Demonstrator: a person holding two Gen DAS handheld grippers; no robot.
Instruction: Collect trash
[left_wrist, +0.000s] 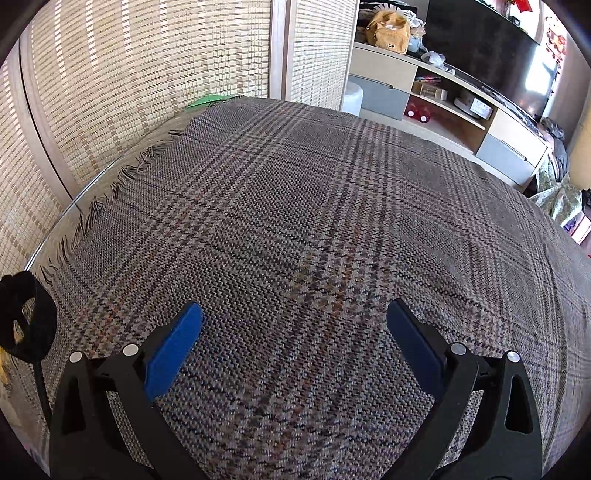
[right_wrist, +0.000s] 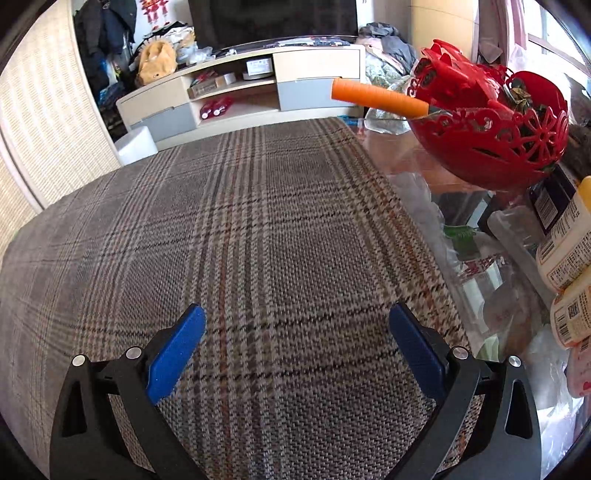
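Observation:
My left gripper (left_wrist: 294, 314) is open and empty, held low over a grey plaid cloth (left_wrist: 295, 221) that covers the table. My right gripper (right_wrist: 297, 315) is open and empty over the same plaid cloth (right_wrist: 240, 240). No loose trash lies on the cloth in either view. To the right of the cloth in the right wrist view, crumpled clear plastic wrappers and bags (right_wrist: 491, 280) lie on the bare glass tabletop. A red openwork basket (right_wrist: 491, 125) holding scraps stands at the far right, with an orange tube (right_wrist: 380, 96) sticking out of it to the left.
Yellow-capped bottles with labels (right_wrist: 565, 254) lie at the right edge. A woven screen (left_wrist: 147, 81) stands to the left of the table. A TV cabinet (right_wrist: 240, 88) and a white stool (right_wrist: 135, 146) lie beyond it. A black strap (left_wrist: 26, 317) hangs at my left.

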